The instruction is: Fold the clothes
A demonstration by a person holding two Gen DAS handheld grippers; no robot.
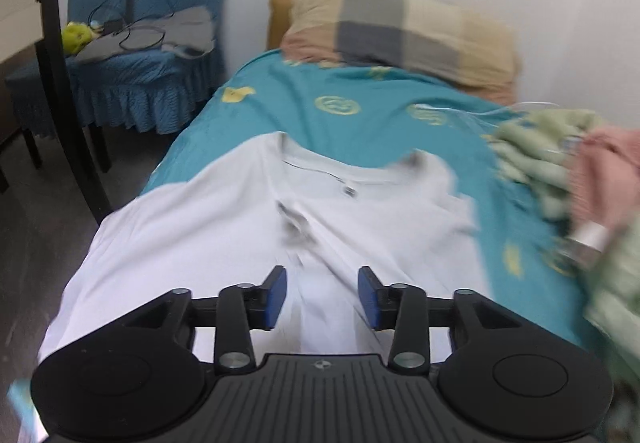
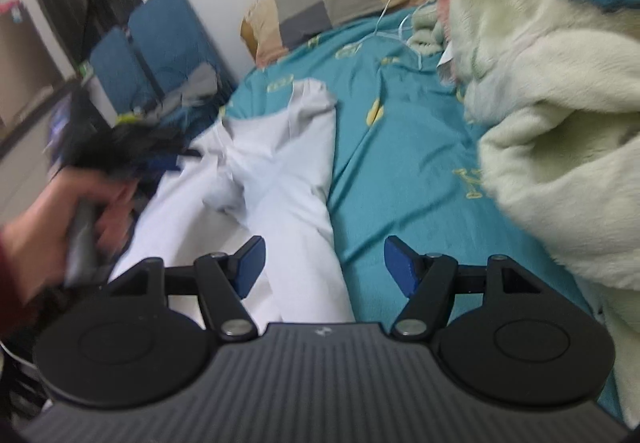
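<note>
Pale grey cotton T-shirt [image 1: 224,227] is lying on the teal patterned bedsheet [image 1: 360,91].
Left gripper [image 1: 322,293] and right gripper [image 2: 324,263] are both hovering spread over it at lower centre, pinching nothing.

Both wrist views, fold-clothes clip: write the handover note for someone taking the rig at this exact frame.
Left gripper: open, nothing between its jaws, over the pale shirt.
Right gripper: open, empty, over the shirt's right edge where it meets the teal bedsheet.
Shirt: on the bed, collar toward the plaid pillow; the side nearest the right gripper lies folded or bunched inward, with creases down the middle.
Fluffy green blanket sits heaped to the right, off the shirt.
Done: at most one rough side fold.
Left: smooth it, fold the other side, then fold lengthwise.
</note>
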